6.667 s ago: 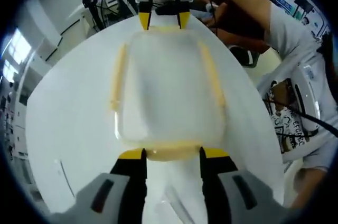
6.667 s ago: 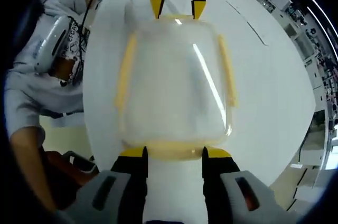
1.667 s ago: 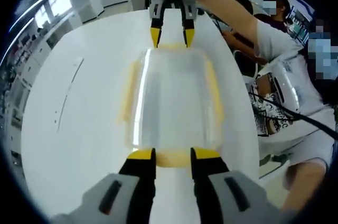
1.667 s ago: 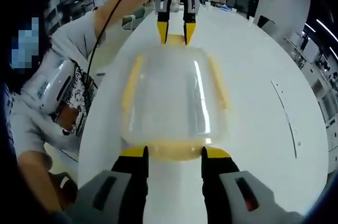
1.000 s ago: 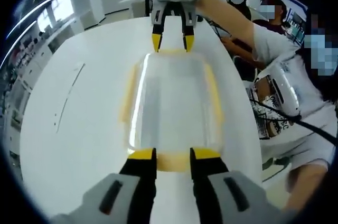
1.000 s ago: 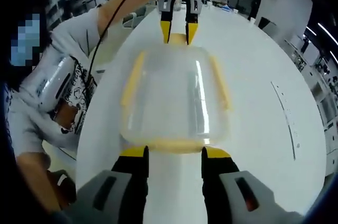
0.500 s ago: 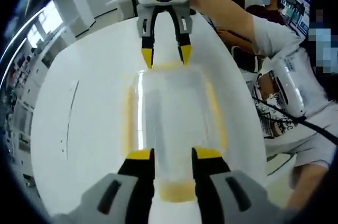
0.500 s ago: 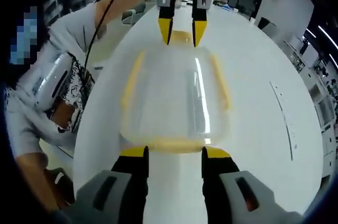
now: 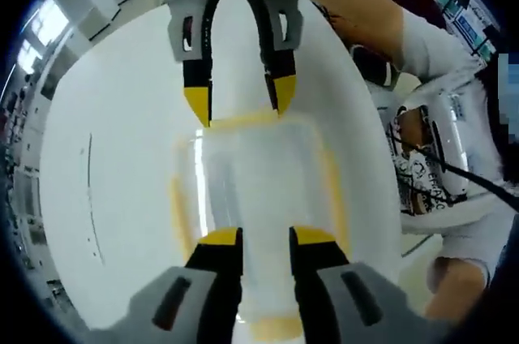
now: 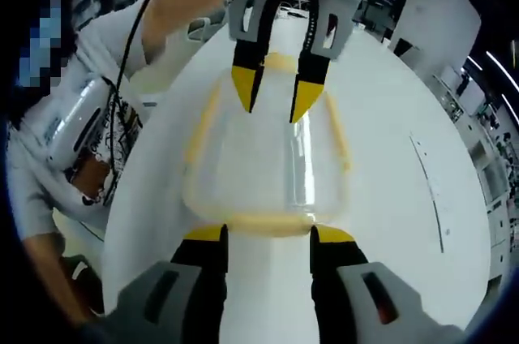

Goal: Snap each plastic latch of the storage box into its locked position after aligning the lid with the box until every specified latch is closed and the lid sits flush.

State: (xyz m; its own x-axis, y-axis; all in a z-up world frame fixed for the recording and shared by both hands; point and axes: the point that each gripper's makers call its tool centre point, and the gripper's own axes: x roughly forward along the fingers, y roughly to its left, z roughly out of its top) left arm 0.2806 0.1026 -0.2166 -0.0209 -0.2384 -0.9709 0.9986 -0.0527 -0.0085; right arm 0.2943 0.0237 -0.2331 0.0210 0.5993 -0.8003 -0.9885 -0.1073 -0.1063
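Observation:
A clear storage box [image 9: 259, 182] with a see-through lid [image 10: 268, 157] and yellow latches lies on a white table. My left gripper [image 9: 265, 238] hovers over the lid, jaws a little apart, nothing between them. The near end latch [image 9: 276, 328] lies below its jaws, and side latches [image 9: 178, 206] run along both long edges. My right gripper [image 10: 268, 234] is open, its tips at the end latch [image 10: 263, 221] nearest it. Each gripper faces the other: the right gripper [image 9: 241, 101] stands at the far end latch [image 9: 243, 121], and the left gripper [image 10: 273, 94] hangs above the lid.
The round white table [image 9: 105, 198] spreads around the box, with bare table [image 10: 389, 222] on one side. A person in a white printed shirt [image 9: 438, 165] stands close to the table's edge, the same shirt [image 10: 81, 141] showing beside the box. Desks and equipment fill the background.
My left gripper has moved forward from its end latch to over the lid, closer to the right gripper. My right gripper has stayed at its end latch.

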